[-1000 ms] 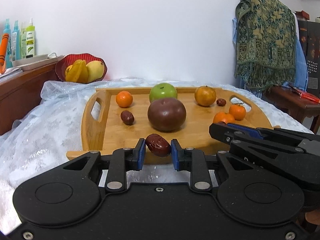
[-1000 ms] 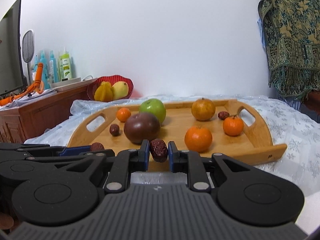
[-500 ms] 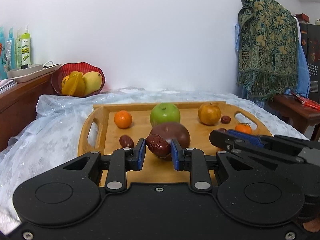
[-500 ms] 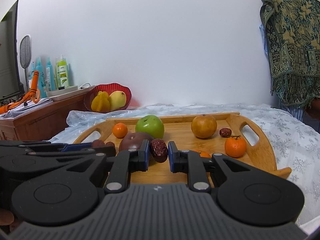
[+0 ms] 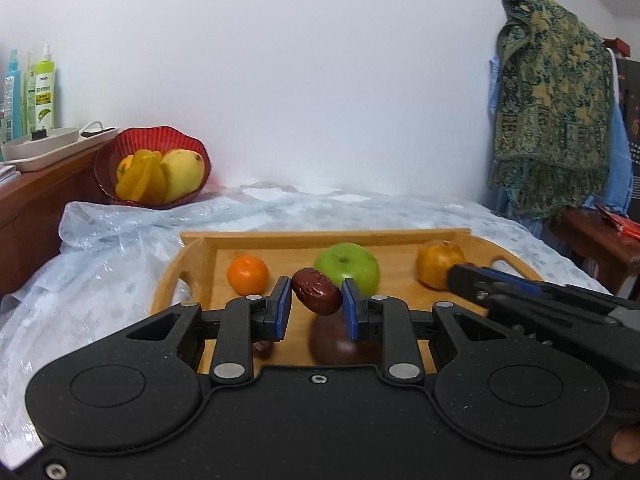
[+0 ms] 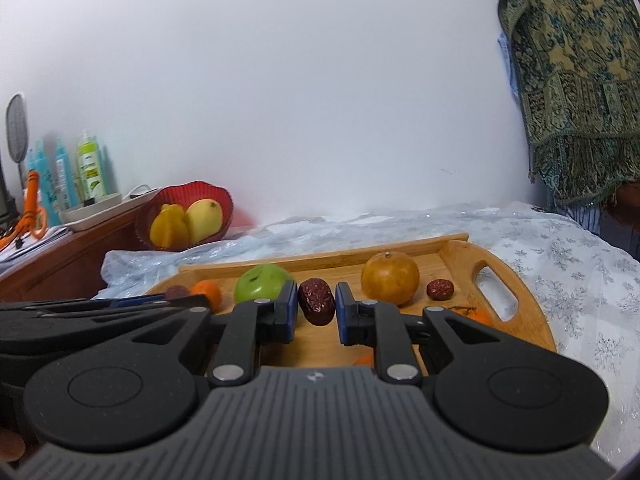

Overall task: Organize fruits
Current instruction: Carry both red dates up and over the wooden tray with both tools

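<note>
The left gripper [image 5: 316, 303] hides most of the dark purple fruit [image 5: 340, 342] on the wooden tray [image 5: 192, 256] and nearly all of a date [image 5: 262, 347] beside it. In the right wrist view, the right gripper [image 6: 317, 312] covers two tangerines [image 6: 474, 314], leaving slivers. Bottle labels [image 5: 43, 100] are too small to read.

Right claw [image 6: 316, 312]: clamped on a wrinkled red date [image 6: 316, 301]
Tray [image 6: 532, 316]: wooden; green apple [image 6: 262, 282], yellow-orange fruit [image 6: 390, 278], loose date [image 6: 440, 289]
Red bowl [image 6: 218, 196]: yellow fruit, left rear
</note>
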### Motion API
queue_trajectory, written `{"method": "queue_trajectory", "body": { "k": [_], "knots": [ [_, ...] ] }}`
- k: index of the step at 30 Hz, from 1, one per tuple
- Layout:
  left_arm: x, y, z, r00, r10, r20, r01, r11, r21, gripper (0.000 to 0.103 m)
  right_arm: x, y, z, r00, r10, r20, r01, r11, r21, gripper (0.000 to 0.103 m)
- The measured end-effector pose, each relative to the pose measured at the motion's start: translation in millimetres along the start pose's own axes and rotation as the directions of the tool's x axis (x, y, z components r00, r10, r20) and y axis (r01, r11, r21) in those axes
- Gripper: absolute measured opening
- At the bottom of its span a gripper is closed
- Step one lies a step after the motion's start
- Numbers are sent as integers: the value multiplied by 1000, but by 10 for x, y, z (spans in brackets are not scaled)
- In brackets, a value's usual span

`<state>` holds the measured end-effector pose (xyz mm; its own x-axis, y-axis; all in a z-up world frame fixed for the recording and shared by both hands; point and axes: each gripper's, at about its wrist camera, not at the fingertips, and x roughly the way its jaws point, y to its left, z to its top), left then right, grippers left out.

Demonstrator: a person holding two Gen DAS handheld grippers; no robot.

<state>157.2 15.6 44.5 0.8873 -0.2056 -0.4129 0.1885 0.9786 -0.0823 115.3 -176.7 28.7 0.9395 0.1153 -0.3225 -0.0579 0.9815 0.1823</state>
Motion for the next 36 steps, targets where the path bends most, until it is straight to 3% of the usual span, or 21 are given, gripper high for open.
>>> {"method": "queue_trajectory", "body": {
  "k": [8,20,36],
  "knots": [
    [324,245,79,997,16,-80,-21,997,-69,25,256,-133,97,998,-37,-55,39,999,37,24],
    [700,368,96,984,29,-175,-45,995,-87,25,611,-202,117,985,-61,-162,68,997,38,24],
    [854,422,42,976,30,-217,-49,995,-82,25,751,-224,50,973,-73,-220,84,996,40,25]
  ]
}}
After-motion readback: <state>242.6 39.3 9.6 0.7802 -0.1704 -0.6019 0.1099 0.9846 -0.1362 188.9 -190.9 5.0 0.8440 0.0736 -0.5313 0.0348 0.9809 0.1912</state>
